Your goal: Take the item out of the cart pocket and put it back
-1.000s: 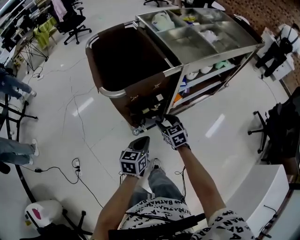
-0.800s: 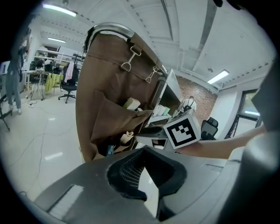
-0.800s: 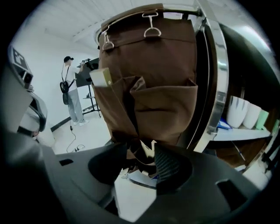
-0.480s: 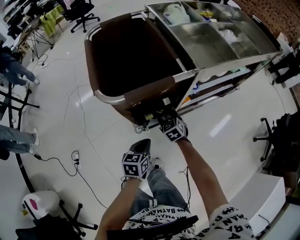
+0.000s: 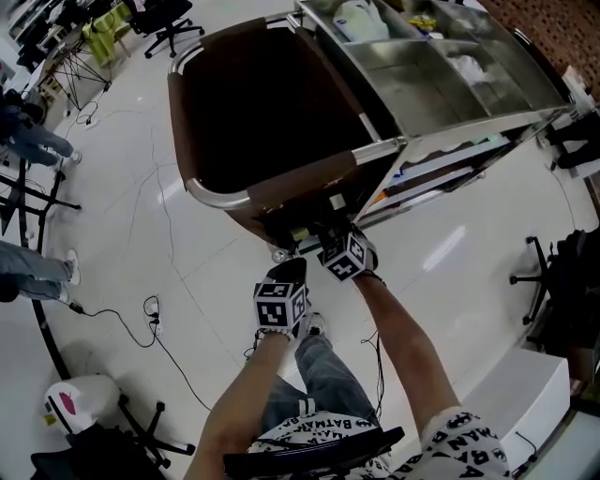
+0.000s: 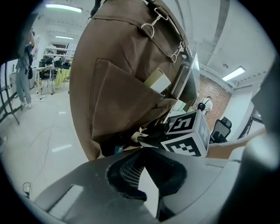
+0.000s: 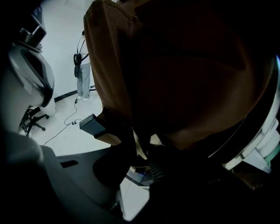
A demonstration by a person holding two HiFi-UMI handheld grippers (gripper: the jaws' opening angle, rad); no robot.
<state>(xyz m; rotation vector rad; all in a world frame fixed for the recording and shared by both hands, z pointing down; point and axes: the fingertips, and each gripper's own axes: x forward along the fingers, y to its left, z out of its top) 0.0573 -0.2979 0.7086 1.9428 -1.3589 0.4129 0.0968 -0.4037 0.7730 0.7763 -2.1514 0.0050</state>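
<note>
The cart's brown cloth bag [image 5: 253, 103] has pockets low on its near side [image 6: 118, 109]. My right gripper [image 5: 325, 236] reaches into a lower pocket. Its jaws are closing around a thin cream packet [image 7: 141, 148], which lies between the fingers; the pads do not visibly press on it. Beside it a small tan box with a dark blue end [image 7: 94, 127] sticks out of the pocket. A cream box [image 6: 157, 81] stands in an upper pocket. My left gripper [image 5: 289, 271] hangs just below and left of the right one, shut and holding nothing, pointed at the bag [image 6: 144, 153].
The cart's steel top [image 5: 450, 84] holds trays with bottles and cloths, with shelves below at the right. A cable [image 5: 150, 328] trails over the white floor at the left. Office chairs [image 5: 164, 19] and a person's legs [image 5: 28, 141] are at the far left.
The right gripper has pushed forward and down into the pocket on the cart's bag. The left gripper has risen closer to the cart, beside the right one.
</note>
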